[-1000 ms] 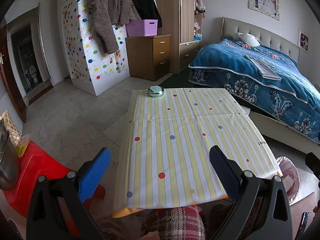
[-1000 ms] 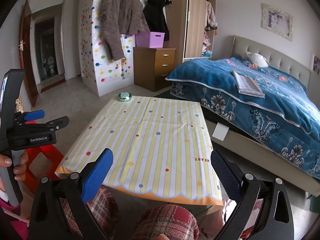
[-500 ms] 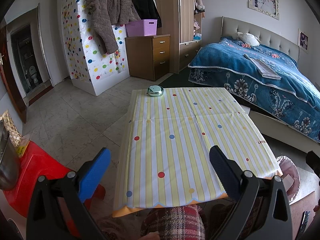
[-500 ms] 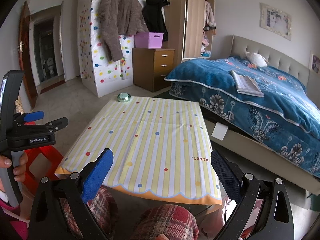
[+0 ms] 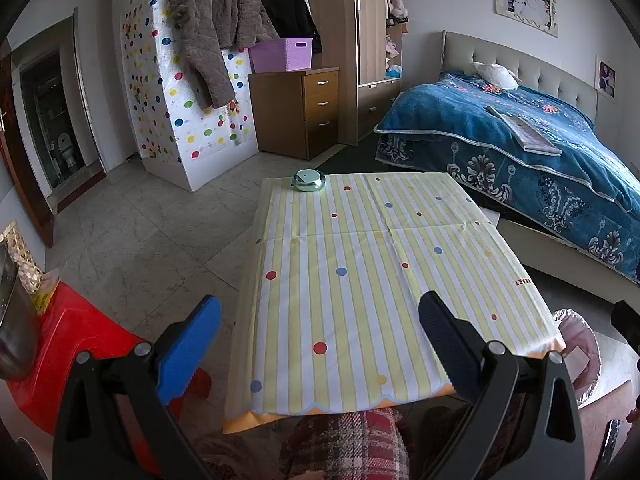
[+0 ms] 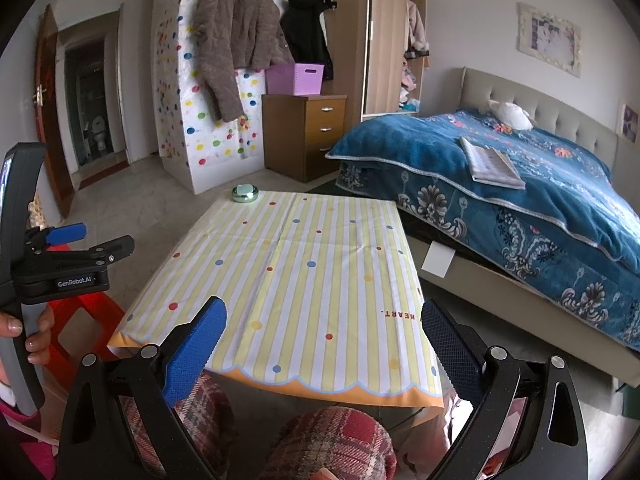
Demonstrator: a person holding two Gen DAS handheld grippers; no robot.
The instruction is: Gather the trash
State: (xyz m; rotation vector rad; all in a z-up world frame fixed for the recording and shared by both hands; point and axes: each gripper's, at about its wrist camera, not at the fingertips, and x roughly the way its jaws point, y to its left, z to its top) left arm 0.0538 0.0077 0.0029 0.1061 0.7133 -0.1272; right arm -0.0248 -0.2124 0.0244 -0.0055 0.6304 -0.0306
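A low table under a yellow striped, dotted cloth (image 5: 372, 280) (image 6: 304, 280) fills the middle of both views. The only thing on it is a small round green tin (image 5: 307, 181) (image 6: 245, 193) at the far left corner. A bin lined with a pink bag (image 5: 580, 344) stands on the floor off the table's near right corner. My left gripper (image 5: 320, 336) hovers open over the near edge with nothing between its fingers. My right gripper (image 6: 320, 340) is open and empty too, over the near edge. The left gripper (image 6: 76, 240) also shows at the left of the right wrist view, held by a hand.
A red plastic stool (image 5: 60, 360) sits left of the table. A bed with a blue blanket (image 5: 540, 160) runs along the right. A wooden drawer unit (image 5: 300, 112), purple basket (image 5: 282, 54) and hanging coats (image 5: 208, 32) line the far wall. Plaid-clad knees (image 6: 332, 440) are under the near edge.
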